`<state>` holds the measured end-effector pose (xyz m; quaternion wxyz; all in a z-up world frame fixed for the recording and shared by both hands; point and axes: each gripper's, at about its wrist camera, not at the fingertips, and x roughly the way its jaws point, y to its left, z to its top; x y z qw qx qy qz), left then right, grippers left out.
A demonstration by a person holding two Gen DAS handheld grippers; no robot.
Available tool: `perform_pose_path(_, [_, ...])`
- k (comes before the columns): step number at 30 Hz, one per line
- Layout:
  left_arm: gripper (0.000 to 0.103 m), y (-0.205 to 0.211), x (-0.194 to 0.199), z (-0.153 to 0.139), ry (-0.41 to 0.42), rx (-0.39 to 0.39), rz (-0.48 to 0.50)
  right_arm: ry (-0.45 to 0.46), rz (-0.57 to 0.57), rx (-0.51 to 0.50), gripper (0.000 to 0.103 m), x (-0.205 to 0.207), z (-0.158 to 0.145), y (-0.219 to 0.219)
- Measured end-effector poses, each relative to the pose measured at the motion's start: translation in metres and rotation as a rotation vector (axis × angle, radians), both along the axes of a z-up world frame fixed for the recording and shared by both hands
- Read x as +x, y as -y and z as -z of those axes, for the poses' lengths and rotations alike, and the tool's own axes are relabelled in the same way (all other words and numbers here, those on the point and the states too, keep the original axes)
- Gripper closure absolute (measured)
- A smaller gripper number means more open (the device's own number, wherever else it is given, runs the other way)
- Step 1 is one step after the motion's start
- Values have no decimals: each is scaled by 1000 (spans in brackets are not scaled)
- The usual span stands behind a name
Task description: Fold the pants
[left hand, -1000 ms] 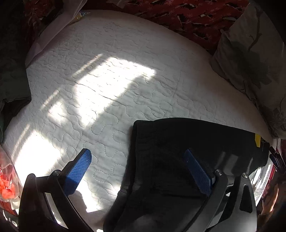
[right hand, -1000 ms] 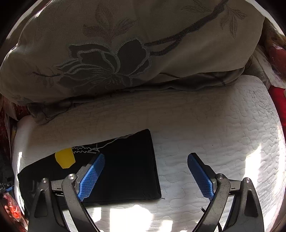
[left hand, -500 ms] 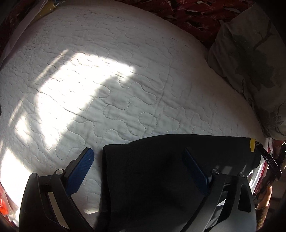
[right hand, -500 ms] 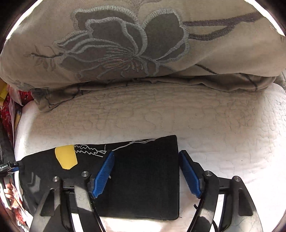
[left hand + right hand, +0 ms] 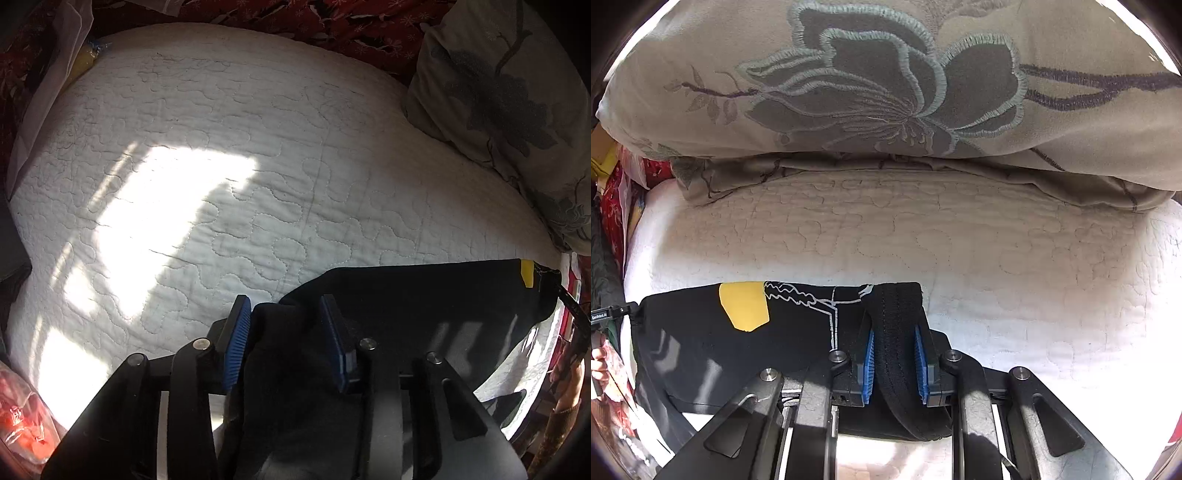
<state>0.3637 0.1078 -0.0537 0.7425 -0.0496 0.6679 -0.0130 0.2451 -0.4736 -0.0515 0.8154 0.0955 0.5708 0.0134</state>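
Note:
The black pants (image 5: pixel 424 295) lie on a white quilted bed (image 5: pixel 240 166), with a yellow patch and white print showing in the right wrist view (image 5: pixel 746 306). My left gripper (image 5: pixel 286 317) is shut on one end of the pants, with black cloth bunched between its blue pads. My right gripper (image 5: pixel 894 343) is shut on the other end of the pants (image 5: pixel 895 321), where a ribbed black band stands pinched between the pads.
A large beige pillow with an embroidered flower (image 5: pixel 886 92) lies close ahead of the right gripper and at the right of the left wrist view (image 5: pixel 509 103). Red patterned fabric (image 5: pixel 351 26) borders the far edge of the bed. An orange-red bag (image 5: pixel 22 417) sits at lower left.
Both grippers moved forward over the ends of the pants and closed from wide open onto the cloth. The cloth is bunched up between each pair of pads.

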Motion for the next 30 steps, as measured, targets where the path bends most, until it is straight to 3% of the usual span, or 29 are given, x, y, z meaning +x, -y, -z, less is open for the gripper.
perform_pose_path(6, [87,17,-17,-42,56,55,69,29,14,-17,85,-10,-6,-8])
perform_pose_path(13, [85,30,-26,-54,27,48,90,20,24,-34,81,-16,-2,-13])
perform_pose_path(14, [84,31,-22,-48,26,56,87,20,26,-34,80,-15,-2,-13])
perform_pose_path(16, [62,31,-18,-42,16,54,88,22,37,-24,78,-14,-1,-11])
perform_pose_path(18, [49,33,-10,-29,-4,62,94,17,51,-29,73,-13,1,-8])
perform_pose_path(21, [49,34,-7,-22,-6,90,83,3,65,-37,67,-6,7,-5])
perform_pose_path(24, [49,31,3,-11,-6,49,45,-1,82,-19,67,-2,12,1])
perform_pose_path(26, [58,35,5,-10,-8,58,42,-5,95,-7,67,2,16,4])
perform_pose_path(27, [67,21,3,-7,-5,96,58,-9,95,-3,67,4,18,4])
perform_pose_path(30, [75,16,-4,7,5,156,92,-8,61,-35,75,8,15,-2])
